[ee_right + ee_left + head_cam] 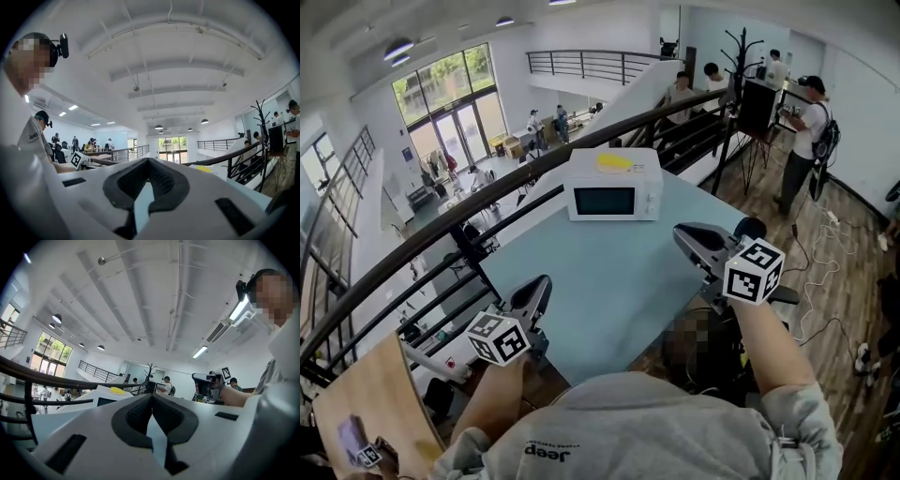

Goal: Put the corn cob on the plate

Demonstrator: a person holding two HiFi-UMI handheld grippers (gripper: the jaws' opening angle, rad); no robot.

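No plate shows in any view. A small yellow thing (614, 161) lies on top of the white microwave (612, 186) at the far end of the light blue table (609, 281); I cannot tell what it is. It also shows in the left gripper view, yellow thing (117, 390). My left gripper (541, 285) is held over the table's near left corner, shut and empty, its pads touching (151, 397). My right gripper (682, 234) is raised over the table's right edge, pointing toward the microwave, shut with nothing in it (149, 162).
A dark curved railing (487, 211) runs behind the table, with a drop to a lower floor beyond it. A wooden board (366, 403) sits at the lower left. People (806, 141) and a coat rack (741, 56) stand to the back right, and cables lie on the wooden floor (825, 281).
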